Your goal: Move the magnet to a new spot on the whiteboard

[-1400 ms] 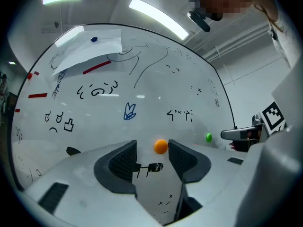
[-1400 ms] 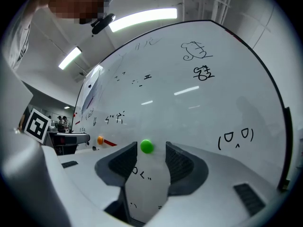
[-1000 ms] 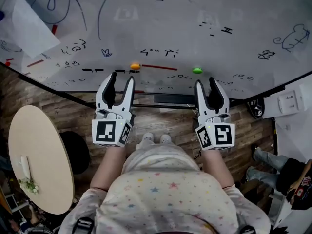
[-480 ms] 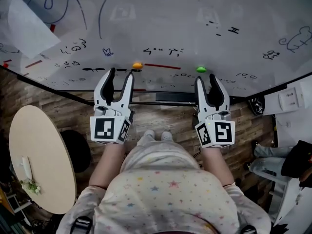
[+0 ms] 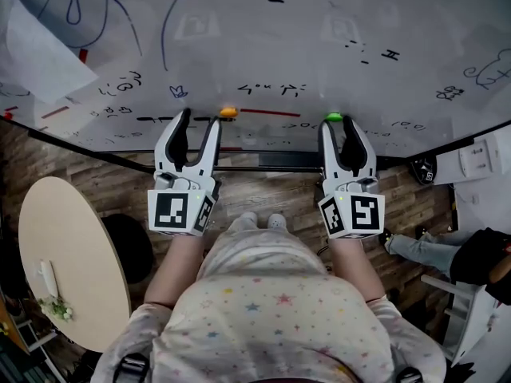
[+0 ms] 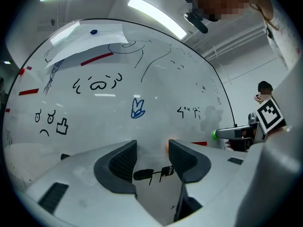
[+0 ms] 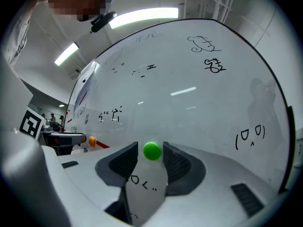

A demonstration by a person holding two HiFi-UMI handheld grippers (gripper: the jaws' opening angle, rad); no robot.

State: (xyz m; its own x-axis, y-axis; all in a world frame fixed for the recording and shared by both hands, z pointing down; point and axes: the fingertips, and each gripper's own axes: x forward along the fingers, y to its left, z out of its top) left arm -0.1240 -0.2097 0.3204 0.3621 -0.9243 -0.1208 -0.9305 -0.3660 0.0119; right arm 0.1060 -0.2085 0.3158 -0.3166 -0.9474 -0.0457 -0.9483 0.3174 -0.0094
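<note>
Right gripper view — R tongs (image 7: 150, 153) apart, flanking magnet (image 7: 152, 151).

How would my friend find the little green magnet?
Start at the big white whiteboard covered in doodles and look near its bottom edge. The small round green magnet sits at the right claw's open tips. Its only neighbour is a round orange magnet, at the left end of a short red line.

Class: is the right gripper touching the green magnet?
Apart. In the right gripper view the right gripper is open, and the green magnet sits between its jaws with whiteboard showing on each side.
</note>
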